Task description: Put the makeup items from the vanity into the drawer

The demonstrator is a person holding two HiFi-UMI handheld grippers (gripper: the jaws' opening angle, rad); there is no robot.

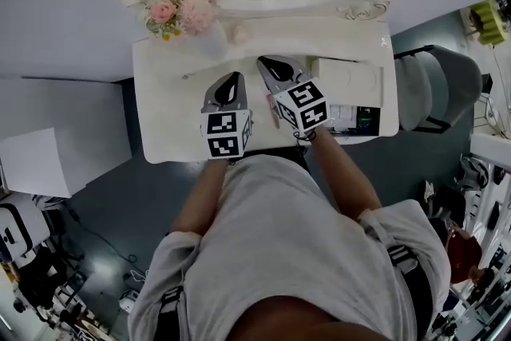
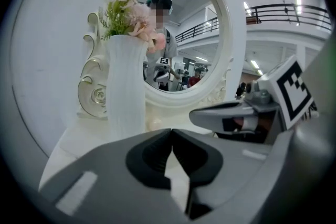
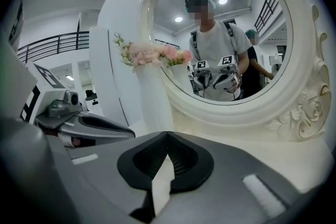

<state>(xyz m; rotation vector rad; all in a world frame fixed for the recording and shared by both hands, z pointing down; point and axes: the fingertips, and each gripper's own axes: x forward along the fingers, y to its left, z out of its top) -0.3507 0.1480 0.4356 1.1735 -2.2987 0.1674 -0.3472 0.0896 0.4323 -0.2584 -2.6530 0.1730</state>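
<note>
In the head view a white vanity top [image 1: 168,116] lies under both grippers. My left gripper [image 1: 234,80] hangs over its middle, jaws shut and empty. My right gripper [image 1: 267,61] reaches a little farther toward the mirror, also shut and empty. The left gripper view has its jaws [image 2: 171,131] closed tip to tip, with the right gripper [image 2: 226,113] alongside. The right gripper view has its jaws [image 3: 167,134] closed too, with the left gripper [image 3: 89,124] at its left. A thin small item [image 1: 188,76] lies left of the left gripper. An open drawer [image 1: 355,120] at the right front holds small things.
A white ribbed vase [image 2: 125,86] of pink flowers [image 1: 182,2] stands at the back left. The oval mirror [image 3: 231,34] rises behind. A small pale round ornament [image 1: 238,33] sits by the vase. A white box [image 1: 347,80] rests at the right. A grey chair [image 1: 435,88] stands right of the vanity.
</note>
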